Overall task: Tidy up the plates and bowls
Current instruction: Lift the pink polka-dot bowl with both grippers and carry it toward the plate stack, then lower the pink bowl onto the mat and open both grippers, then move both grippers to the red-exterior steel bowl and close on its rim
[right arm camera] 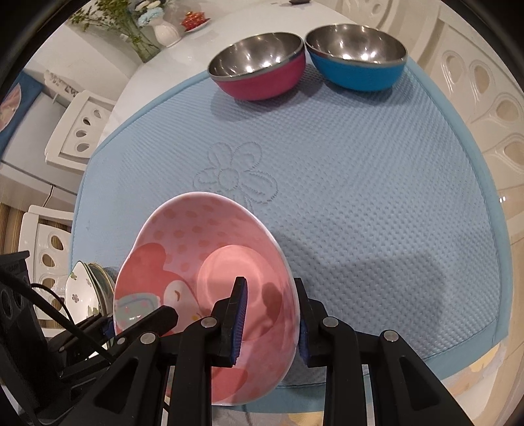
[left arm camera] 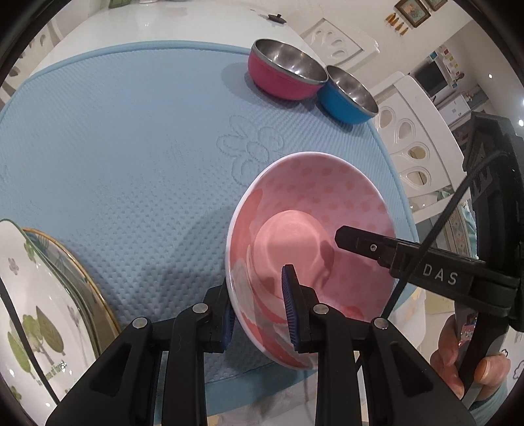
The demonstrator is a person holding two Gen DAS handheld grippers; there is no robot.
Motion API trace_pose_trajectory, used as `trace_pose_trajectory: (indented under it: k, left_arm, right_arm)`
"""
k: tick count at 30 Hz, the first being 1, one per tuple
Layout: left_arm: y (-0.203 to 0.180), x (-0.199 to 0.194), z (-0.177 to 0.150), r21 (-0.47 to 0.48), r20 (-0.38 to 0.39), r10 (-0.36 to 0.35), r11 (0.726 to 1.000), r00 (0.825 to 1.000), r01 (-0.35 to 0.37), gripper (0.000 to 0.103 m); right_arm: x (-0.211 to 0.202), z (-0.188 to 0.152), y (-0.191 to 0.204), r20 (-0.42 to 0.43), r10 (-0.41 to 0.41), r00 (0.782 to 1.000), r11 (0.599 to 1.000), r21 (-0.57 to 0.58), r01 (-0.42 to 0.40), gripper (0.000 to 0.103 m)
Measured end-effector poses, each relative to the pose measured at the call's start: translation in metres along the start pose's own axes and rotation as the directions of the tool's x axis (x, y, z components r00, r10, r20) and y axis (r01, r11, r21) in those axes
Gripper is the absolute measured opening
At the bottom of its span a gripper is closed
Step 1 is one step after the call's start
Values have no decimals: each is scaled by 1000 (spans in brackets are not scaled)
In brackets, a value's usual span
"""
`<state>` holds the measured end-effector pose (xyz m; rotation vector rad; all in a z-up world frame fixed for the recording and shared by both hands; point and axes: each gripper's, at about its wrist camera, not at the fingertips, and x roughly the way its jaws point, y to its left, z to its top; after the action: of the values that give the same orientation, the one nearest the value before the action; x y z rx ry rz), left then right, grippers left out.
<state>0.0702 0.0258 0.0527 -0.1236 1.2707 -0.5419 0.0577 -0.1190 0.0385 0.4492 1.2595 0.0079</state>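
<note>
A pink dotted bowl (left arm camera: 314, 229) (right arm camera: 203, 249) with a cartoon print is held tilted above the blue mat (left arm camera: 131, 147) (right arm camera: 360, 196). My left gripper (left arm camera: 258, 314) is shut on its left rim, one pad inside and one outside. My right gripper (right arm camera: 271, 321) is shut on its right rim the same way; its finger (left arm camera: 376, 244) reaches into the bowl in the left wrist view. A red steel bowl (left arm camera: 281, 72) (right arm camera: 258, 65) and a blue steel bowl (left arm camera: 347, 95) (right arm camera: 357, 59) stand side by side at the mat's far edge.
Stacked plates, a white one with tree prints (left arm camera: 29, 311) on a gold-rimmed one (left arm camera: 88, 281), lie at the mat's near left; they also show in the right wrist view (right arm camera: 85, 288). White chairs (left arm camera: 412, 144) (right arm camera: 484, 108) stand around the white table (left arm camera: 163, 23). A flower vase (right arm camera: 165, 31) stands far back.
</note>
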Motion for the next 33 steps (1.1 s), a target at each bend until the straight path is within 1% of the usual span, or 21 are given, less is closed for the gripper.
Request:
trace_pose_trajectory:
  k: [3,10,14,18,22,25,26,27,28,29,30,31,33]
  left_arm:
    - [2,2,1,2,-5,0,1000,1000,0,23]
    - [4,-4,2,13,9,-9,1000,1000,9,23]
    - [4,-18,2,43,49,12,999,999,-15,23]
    - [9,-30,7,46,62,23,999,998,-25,23]
    - [15,-48,12,53,85,34,998,996,-38,23]
    - [19,-62,18,51,109,24,998,994,-30,24]
    - [19,-66,23,51,115,14,998,993,-20,25]
    - [18,-68,24,50,119,10,999,993,-16,32]
    - [18,-72,30,47,129,1,999,992,-7,35]
    - [17,-76,35,44,141,-9,999,990,3,37]
    - [15,-77,38,42,145,-15,999,989,9,38]
    - [12,-79,44,41,149,-25,999,989,19,39]
    - [7,-80,53,39,156,-39,999,987,34,48]
  right_arm:
    - [2,-2,-1,-3,3,1000,1000,14,-3,26]
    - [1,0,-8,-1,11,1000,999,46,-11,26]
    - [-6,-1,-13,9,12,1000,998,58,-12,26]
    - [-17,-1,-19,25,8,1000,997,82,-10,26]
    - [-33,-2,-30,47,30,998,990,138,-36,26]
    - [-46,-1,-37,73,47,996,982,177,-60,27]
    - [-49,0,-38,81,47,996,980,189,-61,30]
    - [-53,0,-42,93,46,995,976,206,-64,36]
    - [-55,2,-44,99,47,994,974,216,-68,41]
    - [-58,3,-47,107,52,993,970,232,-76,48]
    - [-61,4,-51,121,63,991,964,250,-92,51]
    - [-63,6,-54,127,71,989,961,257,-102,51]
    - [-67,9,-59,131,83,988,955,273,-117,51]
